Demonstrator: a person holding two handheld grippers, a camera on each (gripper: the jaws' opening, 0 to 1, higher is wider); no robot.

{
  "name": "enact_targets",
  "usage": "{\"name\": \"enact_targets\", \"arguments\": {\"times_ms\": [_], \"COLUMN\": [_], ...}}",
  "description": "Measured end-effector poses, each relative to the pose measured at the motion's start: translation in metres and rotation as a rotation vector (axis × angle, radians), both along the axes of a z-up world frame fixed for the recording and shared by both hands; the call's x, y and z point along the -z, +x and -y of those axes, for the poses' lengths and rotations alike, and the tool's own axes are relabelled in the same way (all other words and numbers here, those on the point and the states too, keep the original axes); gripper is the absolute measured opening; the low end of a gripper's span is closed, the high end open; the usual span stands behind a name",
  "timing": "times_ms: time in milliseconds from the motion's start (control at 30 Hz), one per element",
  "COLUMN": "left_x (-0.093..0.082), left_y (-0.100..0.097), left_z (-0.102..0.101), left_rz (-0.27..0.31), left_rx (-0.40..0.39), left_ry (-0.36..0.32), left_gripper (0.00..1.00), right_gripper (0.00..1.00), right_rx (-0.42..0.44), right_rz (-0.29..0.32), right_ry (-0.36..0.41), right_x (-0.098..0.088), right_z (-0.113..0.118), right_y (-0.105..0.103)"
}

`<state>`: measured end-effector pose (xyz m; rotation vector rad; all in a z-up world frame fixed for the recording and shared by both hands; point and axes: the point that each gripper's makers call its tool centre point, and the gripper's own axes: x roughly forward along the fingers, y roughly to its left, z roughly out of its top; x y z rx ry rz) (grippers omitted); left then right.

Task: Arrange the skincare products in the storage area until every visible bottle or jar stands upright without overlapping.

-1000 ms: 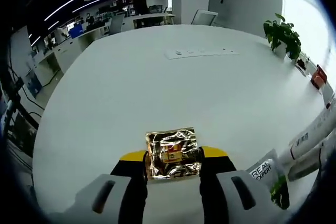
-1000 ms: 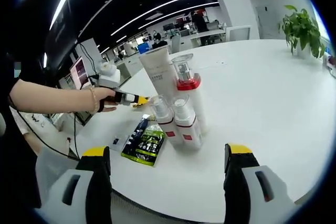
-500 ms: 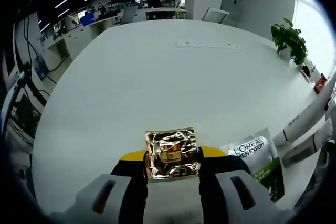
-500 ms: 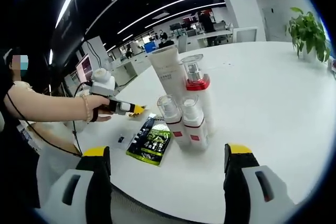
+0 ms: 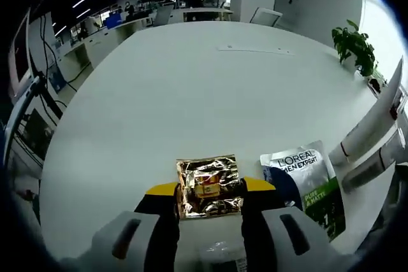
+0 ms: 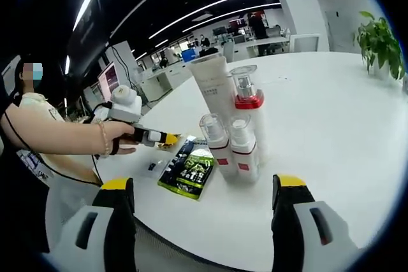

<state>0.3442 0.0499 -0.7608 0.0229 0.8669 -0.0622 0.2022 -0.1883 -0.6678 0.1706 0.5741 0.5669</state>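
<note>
Over the last second the left gripper [image 5: 209, 190] has drawn back toward the near edge of the white table [image 5: 166, 87], so the green sachet [image 5: 310, 183] that showed only a corner at the right of the left gripper view now lies almost fully in sight, and a small clear packet [image 5: 221, 256] has come in at the bottom between the jaws. The gold foil sachet [image 5: 209, 186] has kept its place between the yellow-tipped jaws, which are closed tight on its 2 side edges. It is square, crinkled and mirror-bright, with a small yellow and red label at its middle, and it is held flat above the tabletop.

The green sachet lies flat just right of that gripper; its top is silver-white with dark lettering, its lower part dark blue and green. Past it, at the right edge, 2 white bottles [image 5: 373, 138] lean into the picture.

In the right gripper view the right gripper [image 6: 204, 189] hangs with its jaws spread wide and nothing between them. Ahead of it stand 4 upright containers close together: a tall white tube [image 6: 213, 90], a white pump bottle [image 6: 250, 119] with a red collar and clear cap, and 2 shorter white bottles [image 6: 233, 151] with clear caps and red bands in front. The green sachet [image 6: 189, 170] lies flat just left of them. Further left a person's hand [image 6: 118, 138] holds the left gripper [image 6: 167, 139] low over the table.
</note>
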Motion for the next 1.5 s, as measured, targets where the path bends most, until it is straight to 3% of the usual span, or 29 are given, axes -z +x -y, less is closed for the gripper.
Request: {"name": "enact_targets", "arguments": {"times_ms": [400, 1300, 1500], "left_x": [0.005, 0.005, -0.008], "left_y": [-0.007, -0.013, -0.008], "left_z": [-0.004, 0.003, 0.001], "left_rz": [-0.002, -0.017, 0.044], "left_rx": [-0.024, -0.019, -0.015], "left_ry": [0.030, -0.015, -0.055], "left_gripper": [0.36, 0.43, 0.45], "right_gripper": [0.89, 0.89, 0.90], "right_rx": [-0.009, -0.006, -0.005], "right_rz": [-0.011, -0.013, -0.014], "right_ry": [-0.003, 0.000, -0.006], "right_x": [0.002, 0.002, 0.004], "right_z": [0.000, 0.000, 0.001], "right_y": [0.000, 0.002, 0.001]}}
